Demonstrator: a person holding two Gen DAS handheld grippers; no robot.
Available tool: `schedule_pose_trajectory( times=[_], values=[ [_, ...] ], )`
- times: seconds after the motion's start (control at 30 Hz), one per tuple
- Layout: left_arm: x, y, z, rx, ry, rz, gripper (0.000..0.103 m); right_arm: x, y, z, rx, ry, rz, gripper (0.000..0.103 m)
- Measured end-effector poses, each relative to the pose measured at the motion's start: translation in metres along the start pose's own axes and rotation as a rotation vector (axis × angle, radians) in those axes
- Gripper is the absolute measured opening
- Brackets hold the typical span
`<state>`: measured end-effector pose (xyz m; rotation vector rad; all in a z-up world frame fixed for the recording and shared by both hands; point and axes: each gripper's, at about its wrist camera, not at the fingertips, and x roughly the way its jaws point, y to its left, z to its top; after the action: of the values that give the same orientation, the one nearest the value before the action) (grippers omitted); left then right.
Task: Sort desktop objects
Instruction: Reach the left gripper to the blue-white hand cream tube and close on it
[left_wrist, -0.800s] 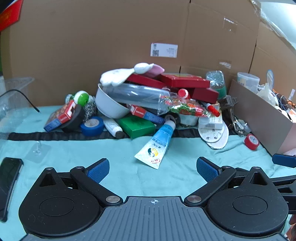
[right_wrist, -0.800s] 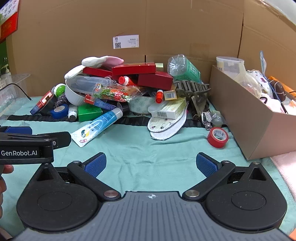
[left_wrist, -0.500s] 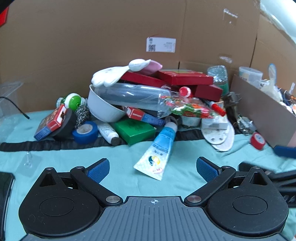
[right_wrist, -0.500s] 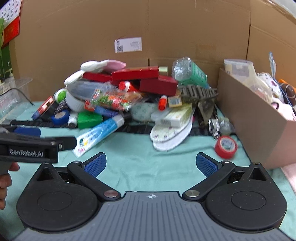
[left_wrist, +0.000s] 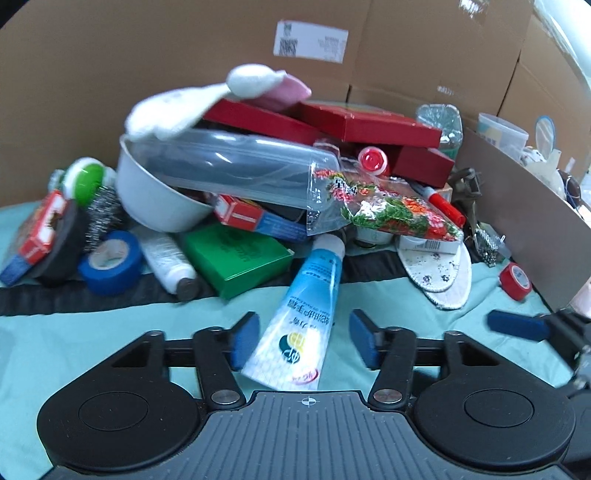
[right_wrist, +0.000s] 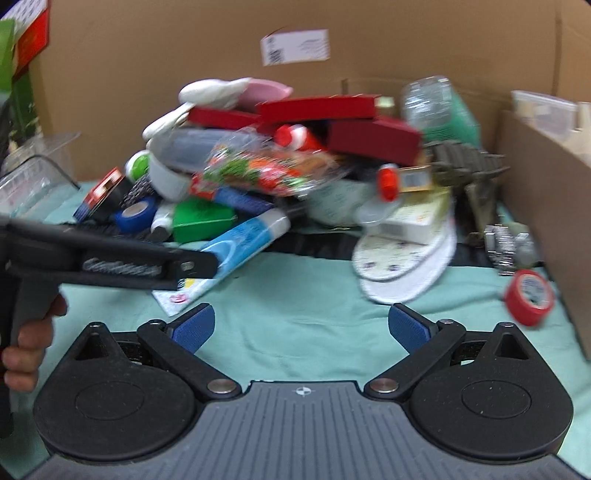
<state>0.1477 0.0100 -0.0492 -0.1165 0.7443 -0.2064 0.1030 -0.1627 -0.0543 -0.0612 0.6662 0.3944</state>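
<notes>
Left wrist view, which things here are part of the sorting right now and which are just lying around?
In the job:
- left tool, open around the toothpaste tube, pads not pressing yet
- cardboard box on the right, holding other items

Lying about for now:
- blue tape roll
- green box
- white bowl
- red tape roll
- insoles

tube (left_wrist: 308, 301) before pile (left_wrist: 280, 177), carton (left_wrist: 524, 206) right

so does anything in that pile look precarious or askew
Yes. The clear plastic bottle lies tilted across the rim of the white bowl, which itself leans on its side. The red boxes sit crookedly stacked on top.
</notes>
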Motion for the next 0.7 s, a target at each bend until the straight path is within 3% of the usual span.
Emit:
schedule_pose_trajectory(
  times=[0.23,0.37,0.43,0.5,0.57,0.6,0.63,0.7],
  values=[
    [0.015,0.019,0.007,-0.026,0.041,-0.063,0.043,0.023,0.011,0.013,0.018,-0.011,0.135,0.094],
    [0.017,0.031,0.012,-0.067,0.064,-0.119,0.049,0.042,0.018,0.018,0.034,0.013,0.213,0.080],
    [0.019,0.032,0.013,-0.077,0.067,-0.135,0.049,0.052,0.021,0.017,0.043,0.009,0.244,0.079],
    [0.019,0.030,0.014,-0.080,0.074,-0.139,0.051,0.055,0.029,0.018,0.013,-0.015,0.207,0.075],
    [0.017,0.025,0.013,-0.061,0.070,-0.119,0.045,0.053,0.032,0.018,0.017,-0.020,0.232,0.057],
    [0.016,0.022,0.012,-0.057,0.068,-0.112,0.043,0.053,0.031,0.018,0.028,-0.009,0.231,0.052],
    [0.015,0.020,0.011,-0.063,0.070,-0.104,0.034,0.051,0.031,0.017,0.031,-0.008,0.232,0.049],
    [0.011,0.016,0.008,-0.082,0.079,-0.101,0.033,0.044,0.029,0.014,0.032,0.001,0.230,0.040]
  ],
)
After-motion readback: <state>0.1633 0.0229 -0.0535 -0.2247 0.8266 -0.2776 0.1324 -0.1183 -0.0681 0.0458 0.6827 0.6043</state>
